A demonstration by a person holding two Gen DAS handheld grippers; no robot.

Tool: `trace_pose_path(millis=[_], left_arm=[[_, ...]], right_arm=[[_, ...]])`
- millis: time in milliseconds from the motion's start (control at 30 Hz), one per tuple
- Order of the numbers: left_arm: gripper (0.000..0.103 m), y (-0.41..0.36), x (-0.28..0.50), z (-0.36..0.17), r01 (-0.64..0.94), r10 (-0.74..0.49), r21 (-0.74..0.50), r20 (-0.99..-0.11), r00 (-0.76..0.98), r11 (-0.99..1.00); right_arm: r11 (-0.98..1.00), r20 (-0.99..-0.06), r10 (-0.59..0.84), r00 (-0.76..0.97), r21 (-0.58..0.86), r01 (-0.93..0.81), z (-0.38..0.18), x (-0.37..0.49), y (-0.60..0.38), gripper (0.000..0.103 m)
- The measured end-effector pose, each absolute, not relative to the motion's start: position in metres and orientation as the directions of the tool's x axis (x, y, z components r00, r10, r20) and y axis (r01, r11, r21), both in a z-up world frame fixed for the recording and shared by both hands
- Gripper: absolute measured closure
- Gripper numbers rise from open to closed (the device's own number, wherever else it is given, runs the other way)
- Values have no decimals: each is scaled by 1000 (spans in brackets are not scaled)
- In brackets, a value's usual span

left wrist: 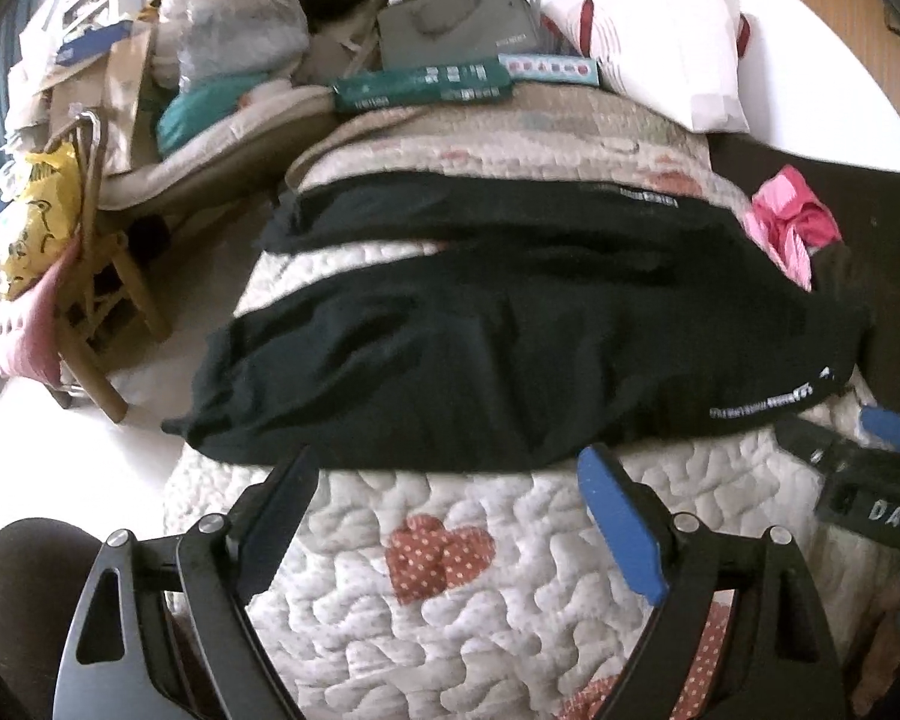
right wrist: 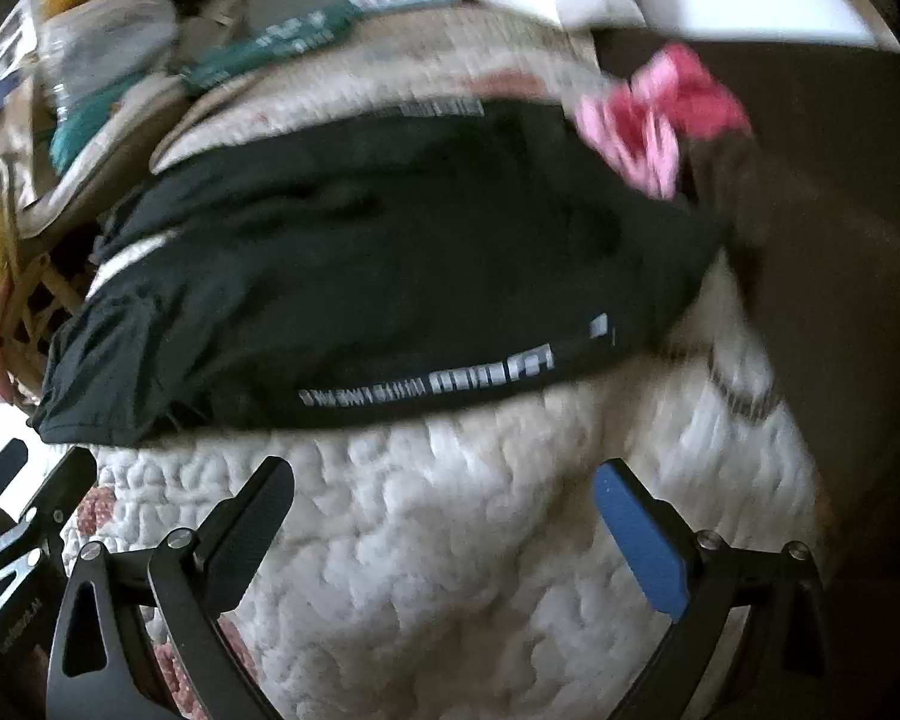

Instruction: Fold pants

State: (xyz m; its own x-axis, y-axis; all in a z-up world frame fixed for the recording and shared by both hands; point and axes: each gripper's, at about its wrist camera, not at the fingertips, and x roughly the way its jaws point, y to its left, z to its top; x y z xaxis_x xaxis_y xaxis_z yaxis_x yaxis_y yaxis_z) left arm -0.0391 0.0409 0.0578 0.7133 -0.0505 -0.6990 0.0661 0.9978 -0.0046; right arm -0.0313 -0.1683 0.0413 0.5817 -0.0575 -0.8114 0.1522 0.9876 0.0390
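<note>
Both tools, left and right, spread wide, empty, over quilt; black pants beyond.

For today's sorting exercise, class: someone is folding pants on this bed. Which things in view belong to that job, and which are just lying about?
Belongs to the job:
black pants
left claw, open
right claw, open
quilt beneath

Just lying about:
pink garment
white pillow
green box
yellow bag
wooden chair
</note>
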Motion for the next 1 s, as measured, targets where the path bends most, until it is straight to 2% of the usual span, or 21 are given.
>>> trace_pose_path(millis=[100, 233, 367, 467, 533, 600, 733, 1000], left_arm=[[15, 45, -40, 65, 52, -46, -10, -674, 737, 999], [15, 47, -43, 79, 11, 0, 13, -622, 783, 1000], [14, 45, -47, 110, -33, 59, 60, -515, 855, 998], [6, 39, -46, 133, -54, 102, 121, -427, 899, 991], [5, 37, -42, 147, -59, 104, 128, -383, 918, 990], [5, 34, -34, 159, -44, 86, 117, -384, 919, 992], [5, 32, -12, 170, -13, 40, 64, -440, 897, 998], [5, 24, 9, 156, 48, -27, 30, -489, 872, 998]], right_arm=[[989, -722, -115, 682, -22, 144, 66, -38, -162, 2], [984, -527, -170, 833, -133, 117, 101, -57, -142, 1], [990, -567, -89, 819, -143, 9, 110, -42, -130, 1], [992, -581, -54, 812, -122, -22, 119, -28, -126, 1], [992, -582, -52, 811, -123, -25, 128, -17, -126, 1], [992, -575, -43, 817, -118, -31, 136, -11, -126, 1], [990, -557, -57, 829, -141, -27, 151, -1, -130, 1], [991, -554, -73, 829, -131, -1, 156, 21, -149, 1]])
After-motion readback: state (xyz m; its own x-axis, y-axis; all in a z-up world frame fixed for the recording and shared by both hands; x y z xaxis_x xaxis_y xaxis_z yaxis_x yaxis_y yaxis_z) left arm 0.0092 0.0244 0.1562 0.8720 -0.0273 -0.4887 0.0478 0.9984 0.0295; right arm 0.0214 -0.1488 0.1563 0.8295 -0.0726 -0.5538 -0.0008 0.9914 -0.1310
